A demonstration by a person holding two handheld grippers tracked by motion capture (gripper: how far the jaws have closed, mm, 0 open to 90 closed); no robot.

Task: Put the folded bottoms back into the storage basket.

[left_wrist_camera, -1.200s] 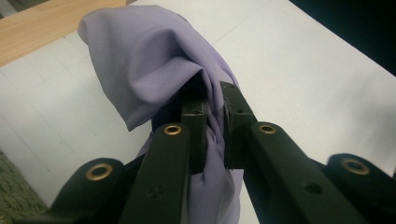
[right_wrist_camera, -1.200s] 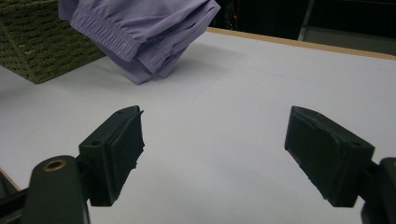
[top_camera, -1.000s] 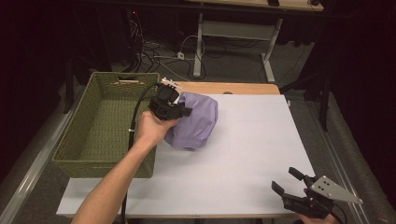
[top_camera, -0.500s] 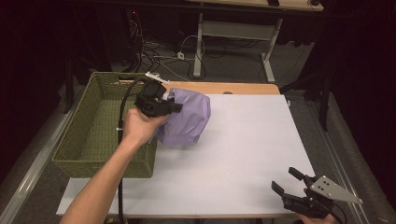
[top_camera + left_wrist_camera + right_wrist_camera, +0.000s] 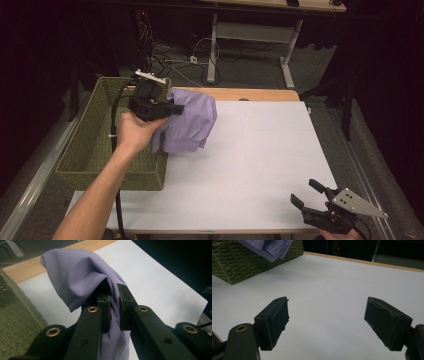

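A lilac cloth (image 5: 191, 125) hangs in the air, clear of the white table top (image 5: 260, 165), at the right rim of a green woven basket (image 5: 90, 145). My left gripper (image 5: 172, 109) is shut on a fold of the cloth (image 5: 82, 280); its pads (image 5: 103, 306) pinch the fabric. At the table's near right corner my right gripper (image 5: 306, 194) stands open with nothing between its jaws. In the right gripper view its gripper (image 5: 325, 320) faces bare table, with the cloth's lower edge (image 5: 268, 247) hanging in front of the basket (image 5: 244, 260).
A bare wooden strip (image 5: 240, 94) runs along the table's far edge. Beyond it stand a desk frame (image 5: 250, 35) and cables on the floor. A metal rail (image 5: 35, 175) lies left of the basket.
The left hand has carried the lilac cloth leftward and a little up, from over the table to the basket's right rim. The right gripper has stayed where it was.
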